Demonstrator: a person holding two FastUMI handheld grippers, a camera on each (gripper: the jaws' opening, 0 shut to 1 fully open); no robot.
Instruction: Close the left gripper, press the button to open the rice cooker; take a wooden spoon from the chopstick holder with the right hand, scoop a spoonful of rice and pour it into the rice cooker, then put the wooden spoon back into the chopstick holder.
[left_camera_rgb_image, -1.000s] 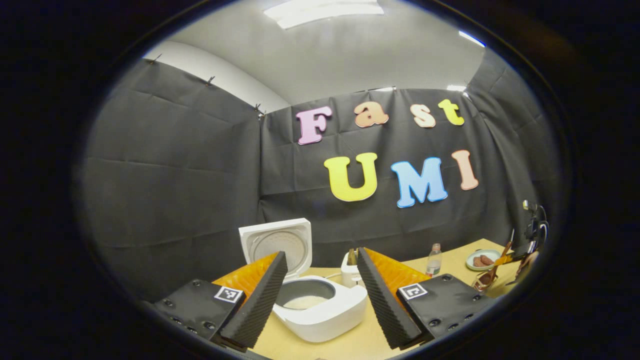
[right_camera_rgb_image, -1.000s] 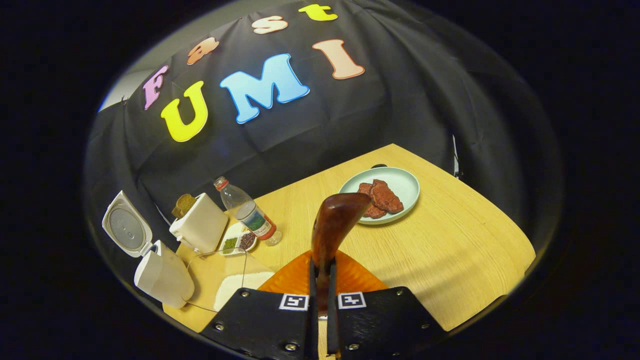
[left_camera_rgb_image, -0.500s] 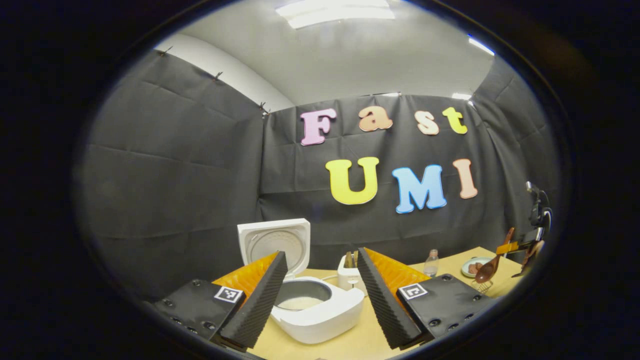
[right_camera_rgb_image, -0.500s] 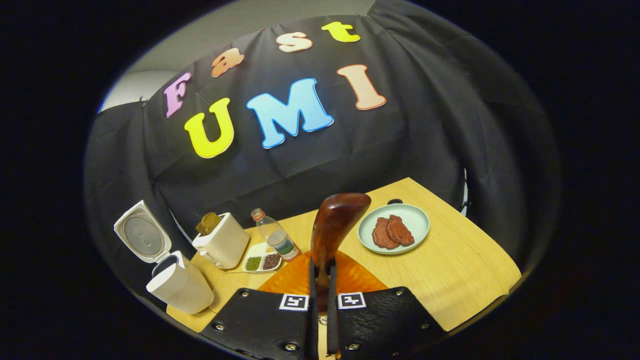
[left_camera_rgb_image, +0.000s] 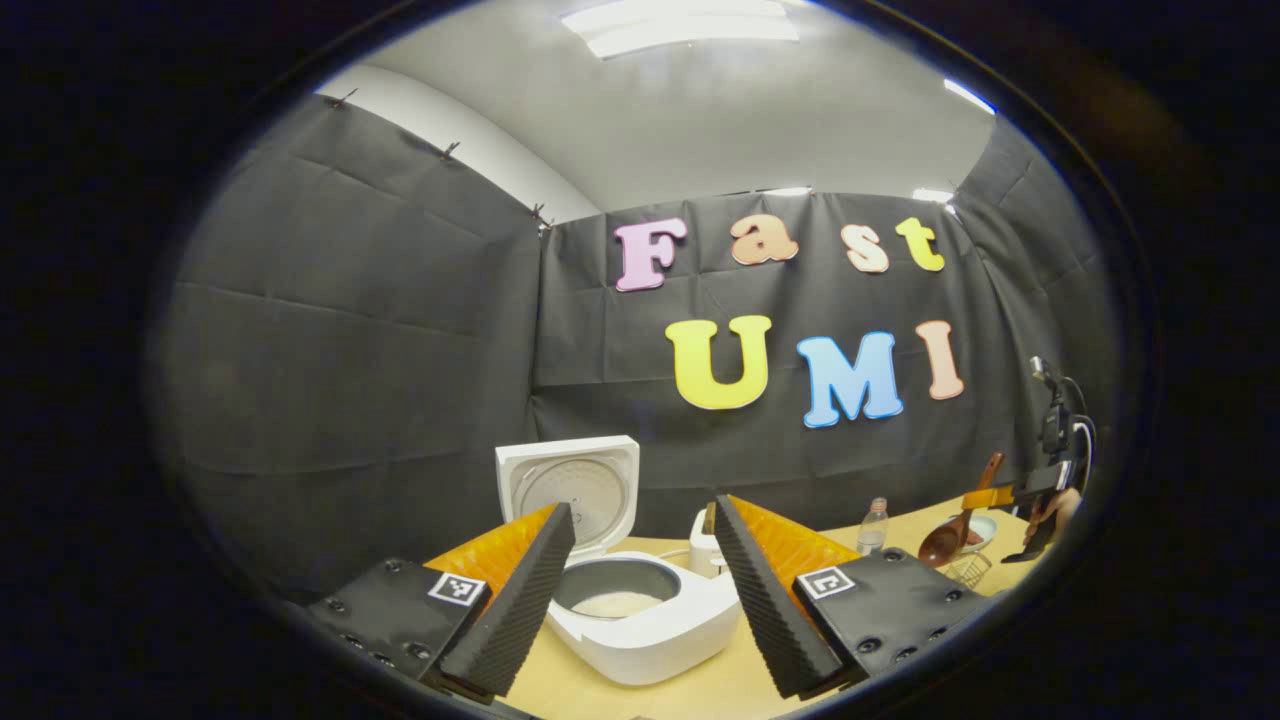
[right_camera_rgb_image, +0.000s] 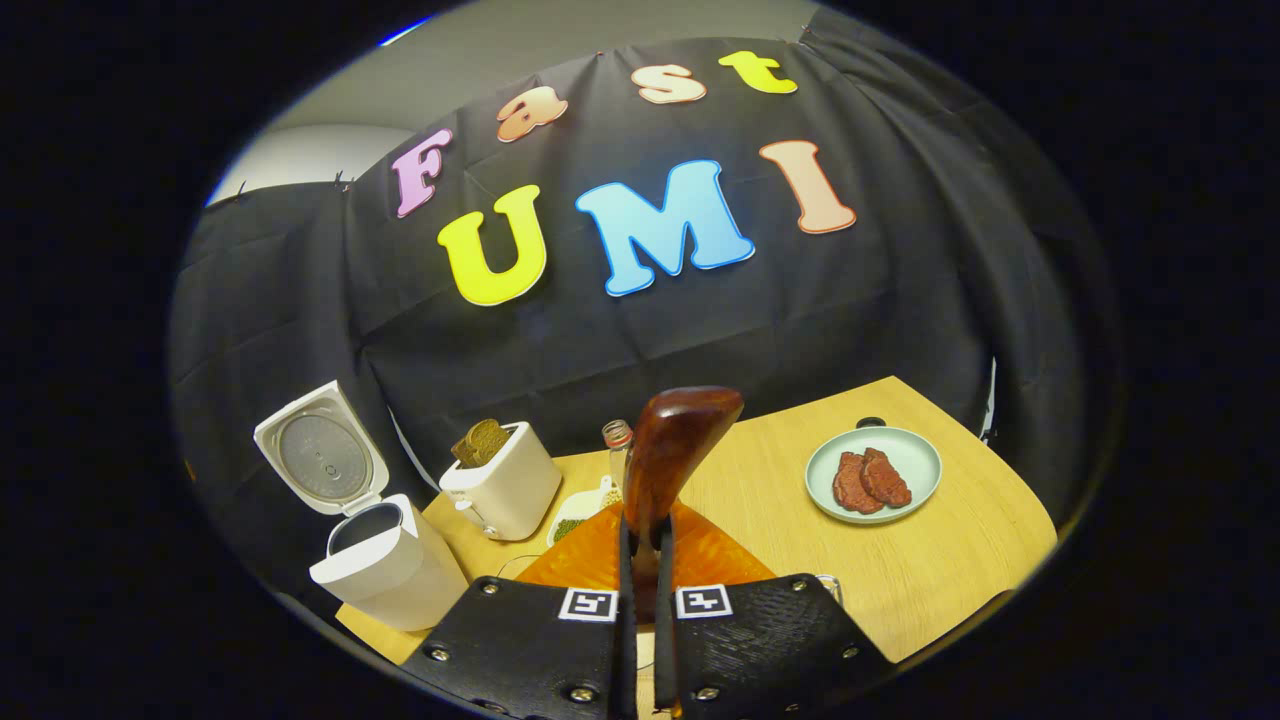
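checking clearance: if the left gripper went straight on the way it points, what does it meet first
Most likely the open rice cooker, which sits between the left gripper fingers just ahead; depth is hard to judge.

rice cooker left | toaster beside | plate right

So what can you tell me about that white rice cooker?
The rice cooker is a white, rounded-square appliance, plastic by the look of it, standing on the wooden table. Its hinged lid stands open and upright at the back, showing a round metallic inner plate. The dark inner pot holds some white rice. Nothing touches it.
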